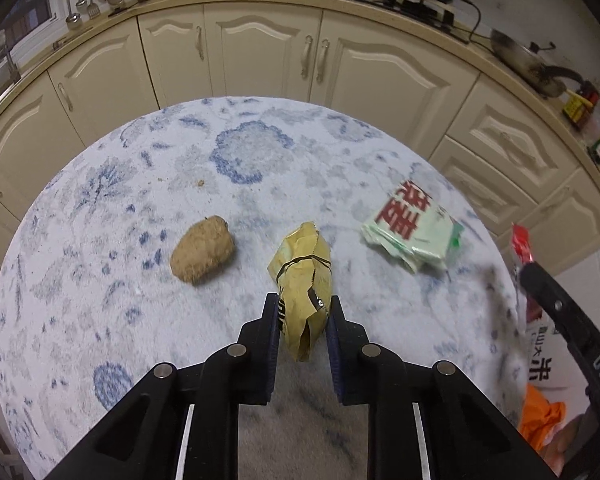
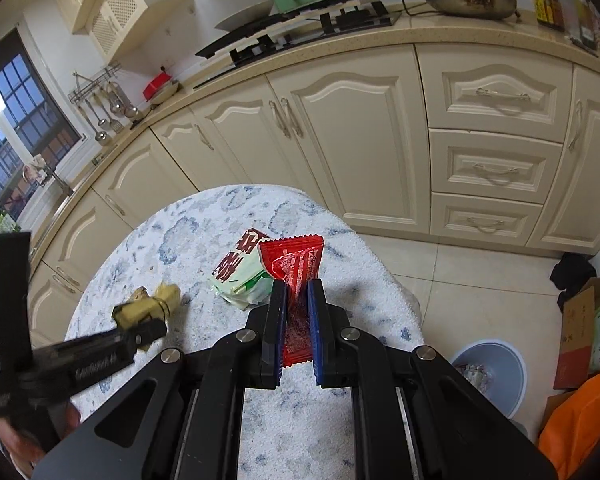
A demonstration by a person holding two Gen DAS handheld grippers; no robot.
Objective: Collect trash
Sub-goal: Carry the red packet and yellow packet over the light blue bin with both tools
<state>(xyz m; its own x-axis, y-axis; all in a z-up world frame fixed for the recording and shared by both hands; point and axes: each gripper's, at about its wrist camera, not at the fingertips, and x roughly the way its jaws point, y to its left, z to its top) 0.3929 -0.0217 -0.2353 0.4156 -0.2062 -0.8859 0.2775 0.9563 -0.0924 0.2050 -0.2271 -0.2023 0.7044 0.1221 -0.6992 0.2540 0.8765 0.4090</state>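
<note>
**Both wrappers gripped, bin waiting**

While the left tool [image 1: 302, 312] clamps the yellow wrapper [image 1: 302, 280] and the right tool [image 2: 296, 300] pinches the red packet [image 2: 294, 268] above the counter [image 2: 188, 240], carry both steadily over the blue bin [image 2: 496, 376]; squeeze firmly throughout.

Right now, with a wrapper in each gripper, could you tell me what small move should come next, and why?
Probably swing the right gripper, shut on the red wrapper, toward the blue bin on the floor to its right. Both wrappers are already gripped, and the bin already holds trash.
</note>
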